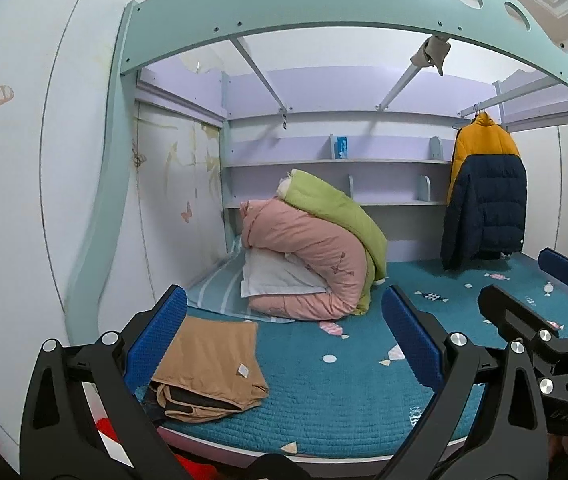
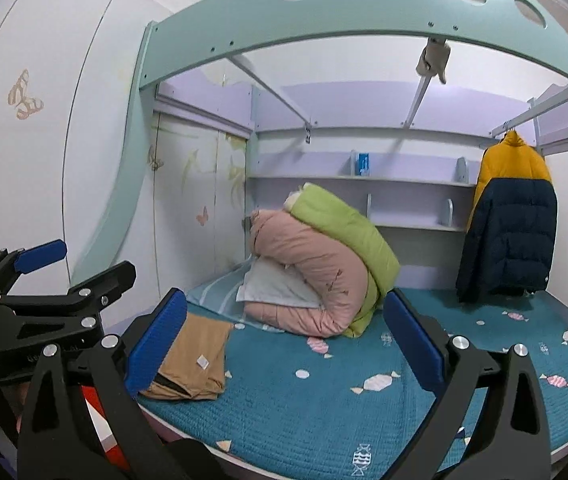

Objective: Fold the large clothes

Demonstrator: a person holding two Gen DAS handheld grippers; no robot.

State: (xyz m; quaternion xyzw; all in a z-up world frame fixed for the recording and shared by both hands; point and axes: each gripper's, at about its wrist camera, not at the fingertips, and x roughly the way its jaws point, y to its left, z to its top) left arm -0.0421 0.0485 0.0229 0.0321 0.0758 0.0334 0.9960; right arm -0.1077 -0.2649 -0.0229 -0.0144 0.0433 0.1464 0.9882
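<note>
The tan folded garment [image 1: 209, 364] lies at the near left corner of the bed [image 1: 324, 408], its long axis running near to far. It sits just inside your left claw [image 1: 284, 340], whose released jaws gape empty above it; your right claw [image 2: 284, 344], also spread and holding nothing, hovers farther right. The yellow-and-navy jacket [image 1: 484, 196] hangs far right.

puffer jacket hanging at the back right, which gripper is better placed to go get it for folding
Probably the right gripper. The puffer jacket hangs on the far right of the bed, and the left gripper sits on the side with the folded tan garment. Both are open and empty.
</note>
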